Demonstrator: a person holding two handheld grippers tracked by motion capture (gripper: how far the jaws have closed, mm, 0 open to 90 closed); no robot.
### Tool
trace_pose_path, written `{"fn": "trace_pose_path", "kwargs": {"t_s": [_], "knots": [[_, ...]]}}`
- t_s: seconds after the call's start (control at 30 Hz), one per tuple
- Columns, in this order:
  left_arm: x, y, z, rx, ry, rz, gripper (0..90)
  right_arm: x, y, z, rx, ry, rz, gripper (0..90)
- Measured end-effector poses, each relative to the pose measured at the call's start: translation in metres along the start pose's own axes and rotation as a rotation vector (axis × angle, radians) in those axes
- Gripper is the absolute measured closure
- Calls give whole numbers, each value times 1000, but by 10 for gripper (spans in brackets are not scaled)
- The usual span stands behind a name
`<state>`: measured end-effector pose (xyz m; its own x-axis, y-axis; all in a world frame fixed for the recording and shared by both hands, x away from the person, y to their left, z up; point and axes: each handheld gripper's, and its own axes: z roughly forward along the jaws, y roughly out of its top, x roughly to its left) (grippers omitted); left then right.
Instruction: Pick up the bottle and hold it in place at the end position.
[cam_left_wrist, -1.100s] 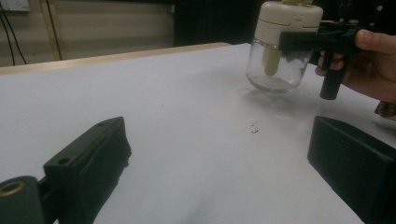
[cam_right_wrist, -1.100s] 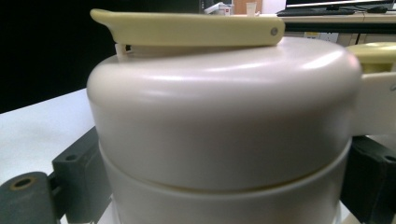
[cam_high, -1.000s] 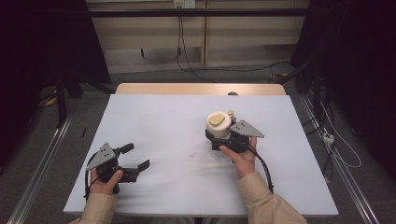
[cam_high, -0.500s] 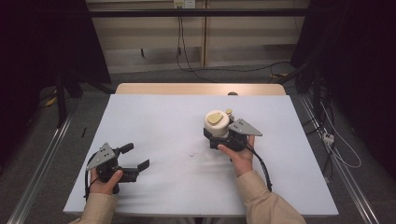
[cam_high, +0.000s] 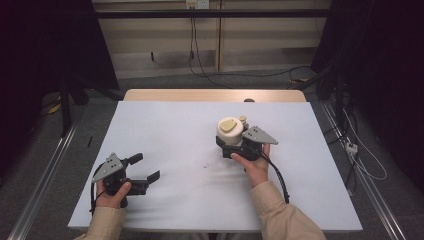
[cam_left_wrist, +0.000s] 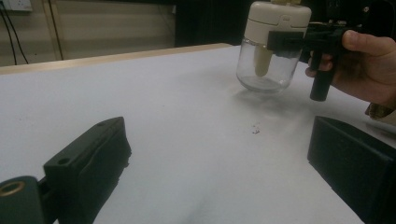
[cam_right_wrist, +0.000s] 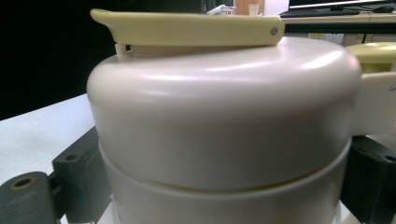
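1. The right claw (cam_high: 231, 145) is clamped on the cream lid (cam_right_wrist: 224, 116) of a glass dispenser jar (cam_left_wrist: 267, 70). It grips high on the jar, so a tilt or a quick swing could, I judge, make the smooth lid slide between the jaws.
2. In the left gripper view the jar looks lifted just clear of the tabletop (cam_high: 170, 130). If the grip loosens, the glass body would likely drop and could crack or roll.
3. The lid may only be fitted onto the glass, so the body might come away if the weight hangs from it; I cannot tell how it is fastened.
4. The left claw (cam_high: 145, 169), jaws apart and holding nothing, sits well away from the jar, too far to steady it.
5. The jar has a clear, rounded glass body, seemingly empty, with a pale tube inside. Its domed cream lid carries a flat yellow lever (cam_right_wrist: 187, 29) on top.
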<state>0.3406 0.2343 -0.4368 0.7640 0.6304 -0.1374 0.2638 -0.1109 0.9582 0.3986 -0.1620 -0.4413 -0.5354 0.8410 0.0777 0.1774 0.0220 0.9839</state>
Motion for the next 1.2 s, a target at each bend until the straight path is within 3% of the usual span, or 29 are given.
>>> {"fn": "trace_pose_path", "kwargs": {"t_s": [1.2], "knots": [[-1,-1,0,-1,-2,-1,47,3,1,19,10,11,-7,71]]}}
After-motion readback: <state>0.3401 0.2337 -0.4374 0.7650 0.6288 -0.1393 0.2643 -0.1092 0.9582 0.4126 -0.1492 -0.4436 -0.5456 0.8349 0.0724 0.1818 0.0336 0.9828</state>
